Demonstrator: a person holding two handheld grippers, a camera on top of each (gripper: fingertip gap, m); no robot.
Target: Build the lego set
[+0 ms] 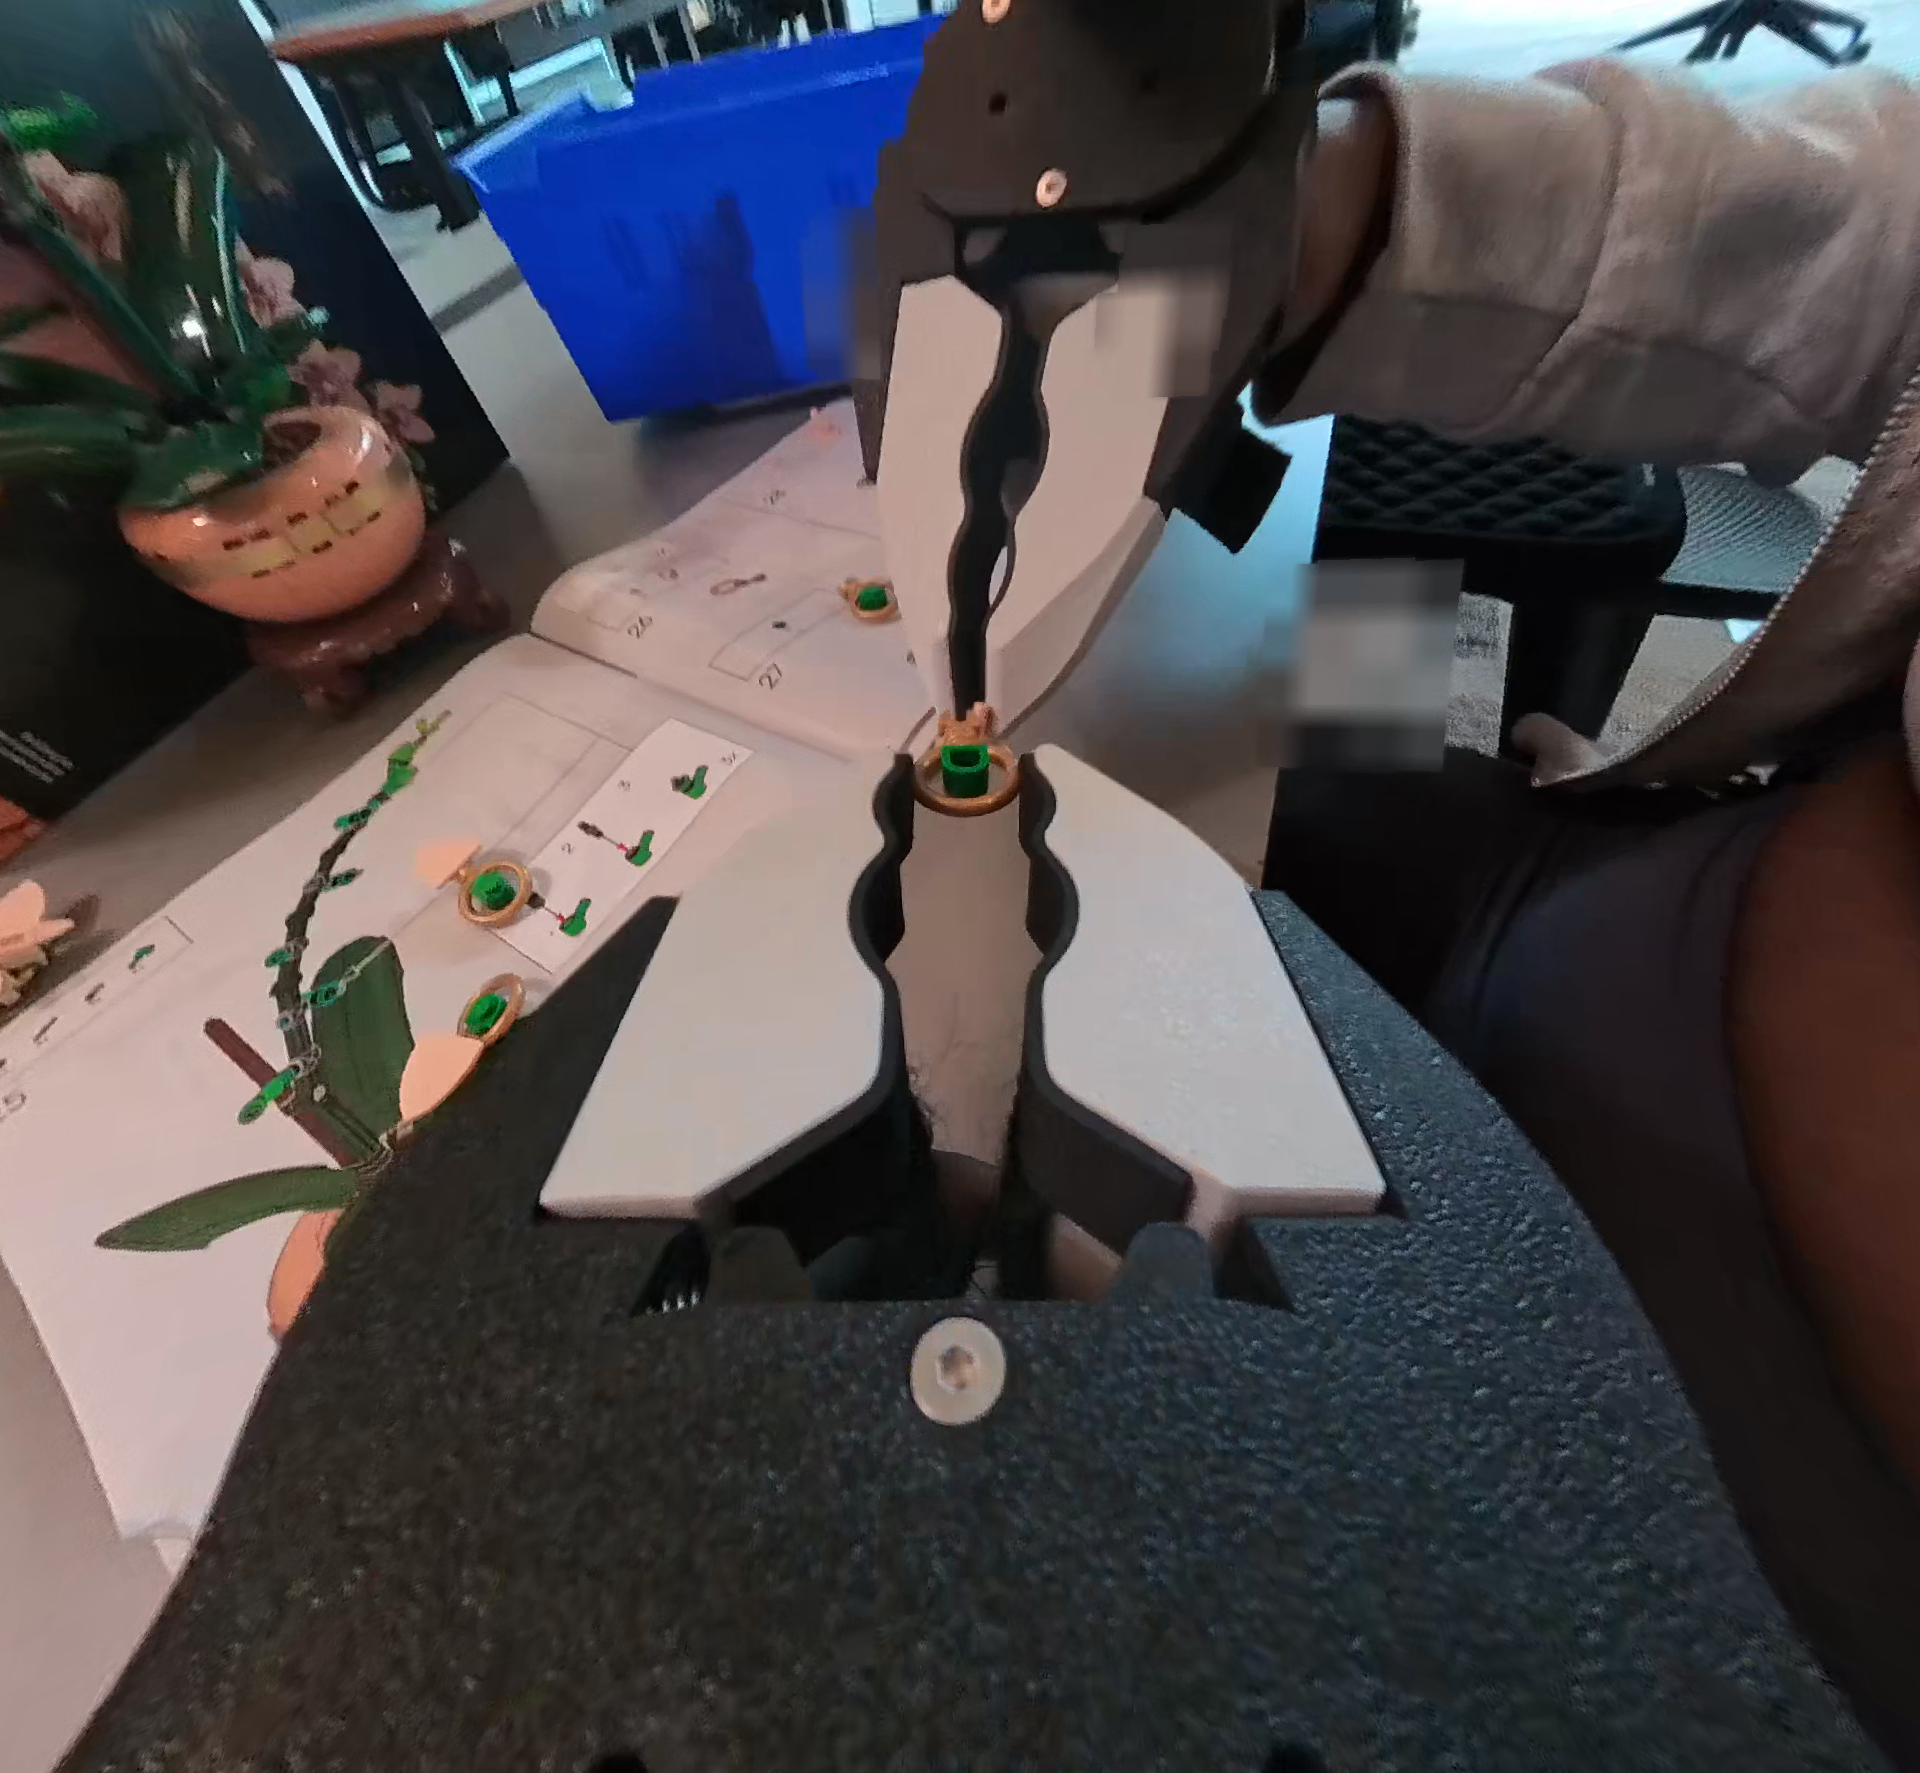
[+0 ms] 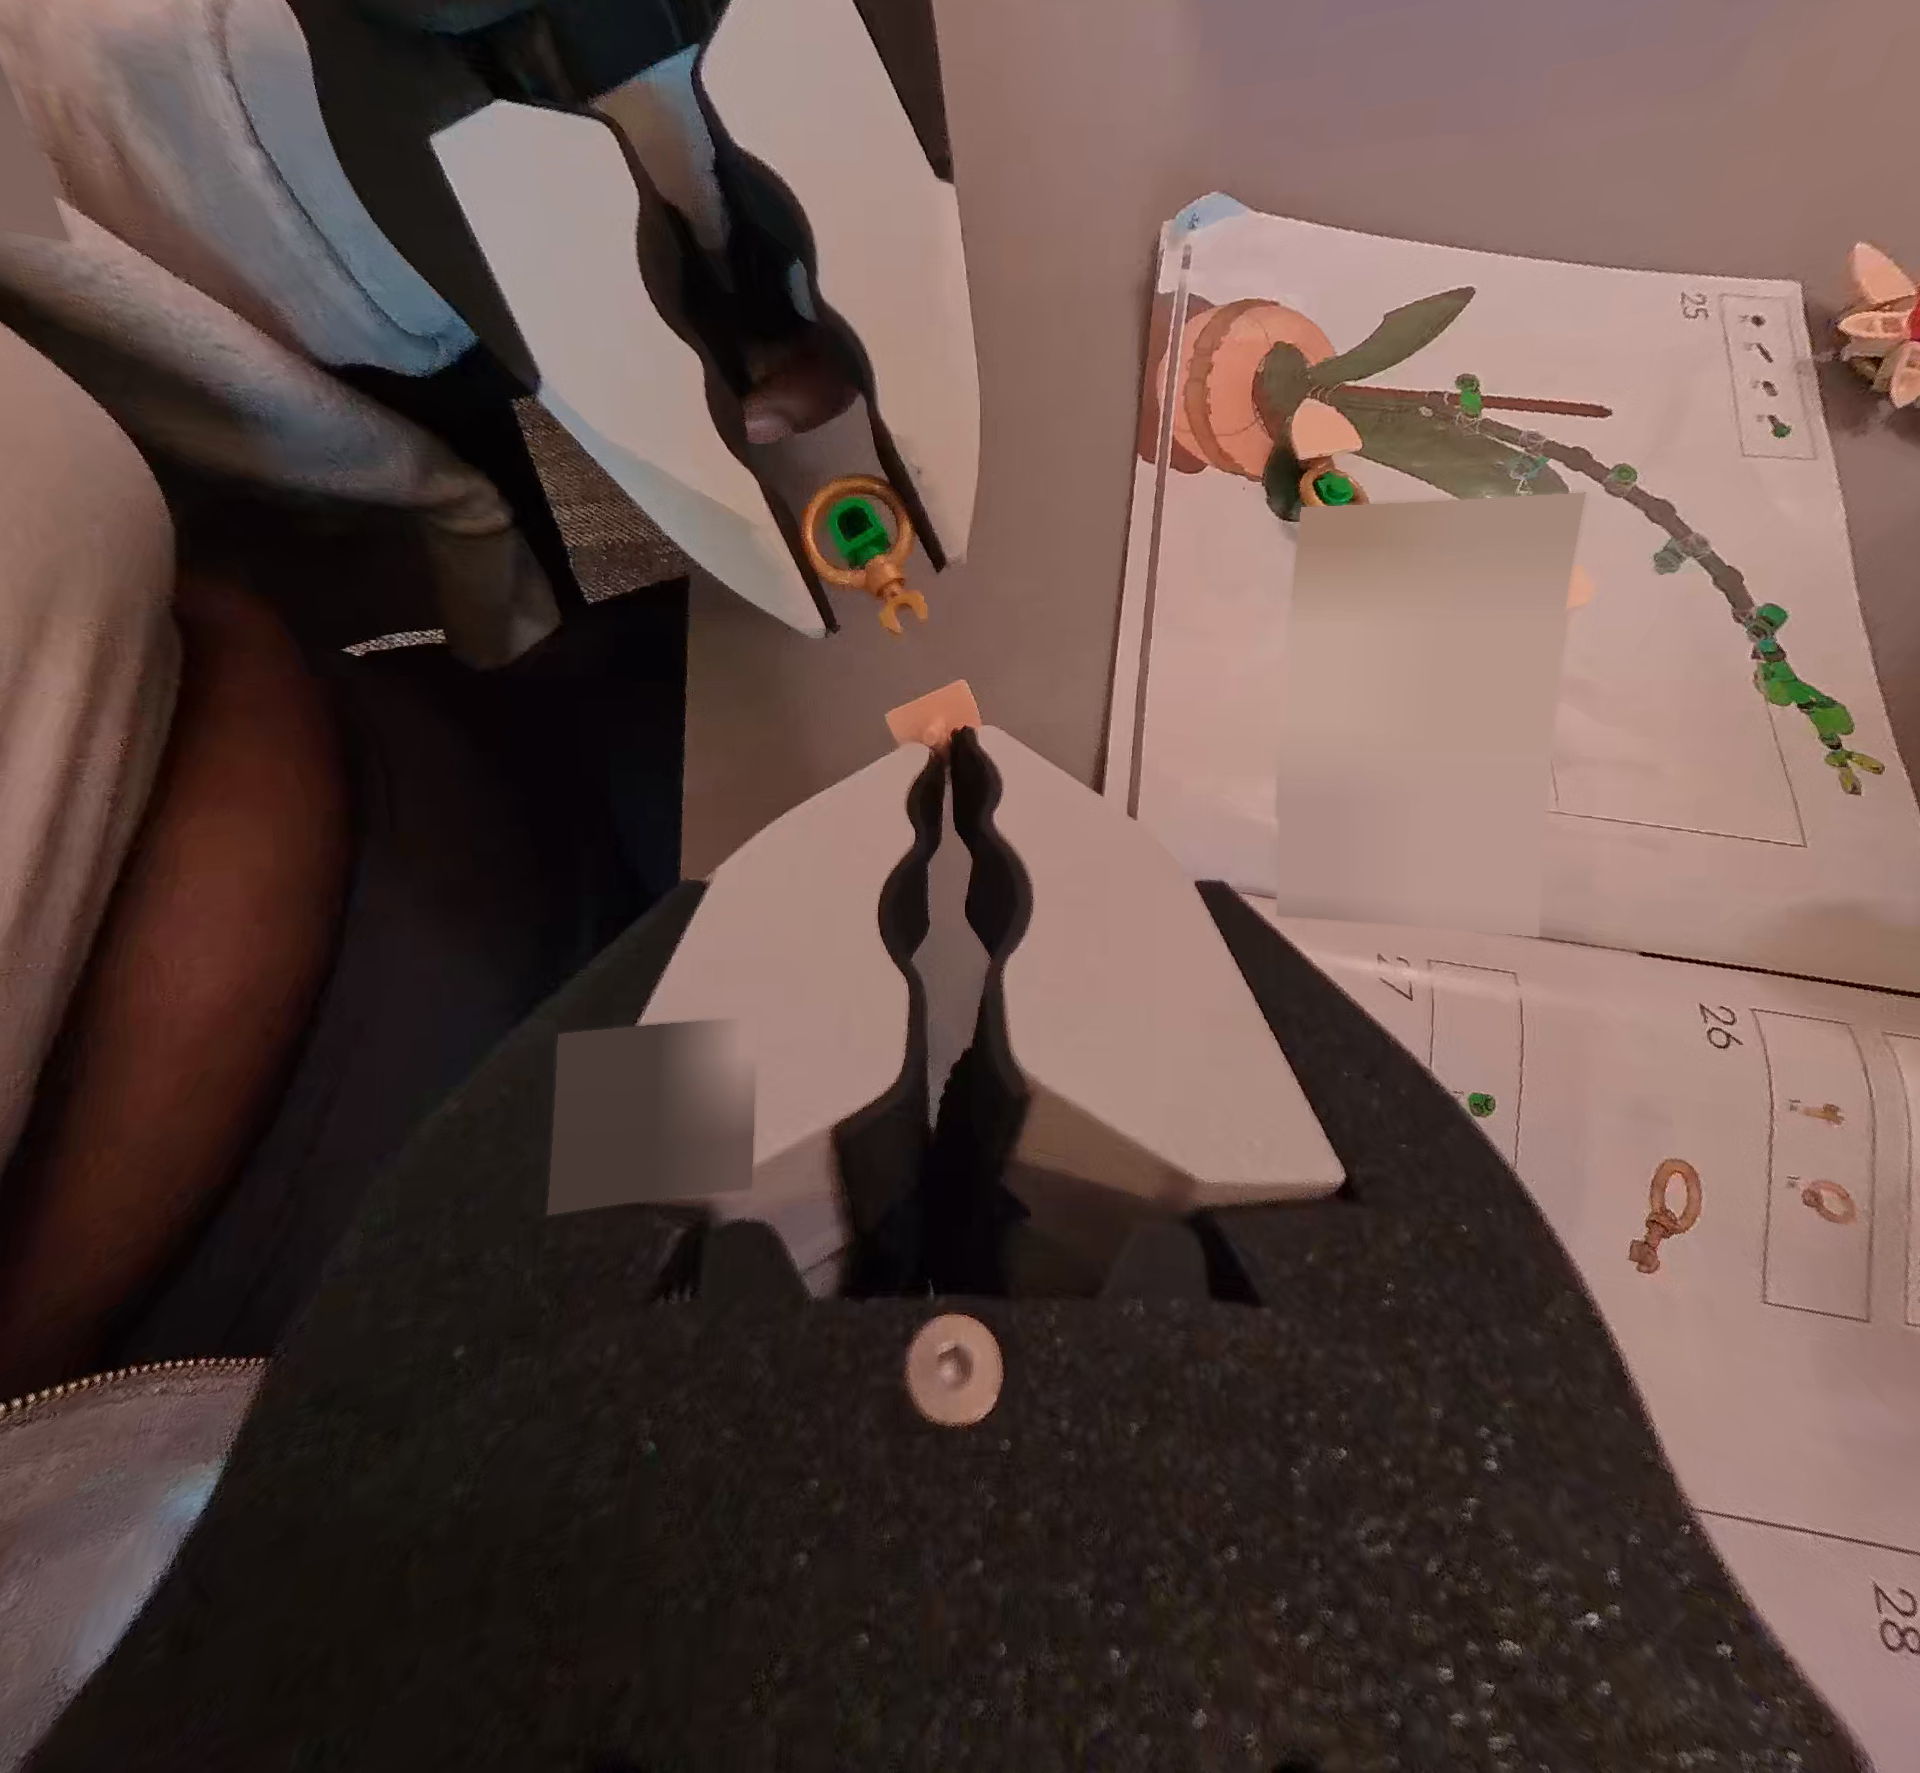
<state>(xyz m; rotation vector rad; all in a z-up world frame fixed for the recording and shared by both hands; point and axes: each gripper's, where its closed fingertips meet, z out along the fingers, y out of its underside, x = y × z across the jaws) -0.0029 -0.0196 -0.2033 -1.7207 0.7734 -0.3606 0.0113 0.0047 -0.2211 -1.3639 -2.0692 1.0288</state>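
My left gripper (image 1: 966,780) is shut on a gold ring piece (image 1: 966,793) with a green stud piece (image 1: 964,773) set in it, held above the table's edge. In the right wrist view the ring (image 2: 857,534) sits between the left gripper's (image 2: 883,596) fingertips, its small gold clip (image 2: 902,611) pointing at my right gripper. My right gripper (image 2: 951,741) is shut on a small peach piece (image 2: 935,713), a short gap from the clip. In the left wrist view the right gripper (image 1: 961,721) comes down from above, its tips right at the ring.
An open instruction booklet (image 1: 623,788) lies on the grey table, with loose ring-and-stud assemblies (image 1: 496,889) (image 1: 490,1008) (image 1: 871,598) on it. A dark box with an orchid picture (image 1: 208,373) stands at left, a blue bin (image 1: 707,227) behind. A pale flower piece (image 2: 1886,321) lies by the booklet.
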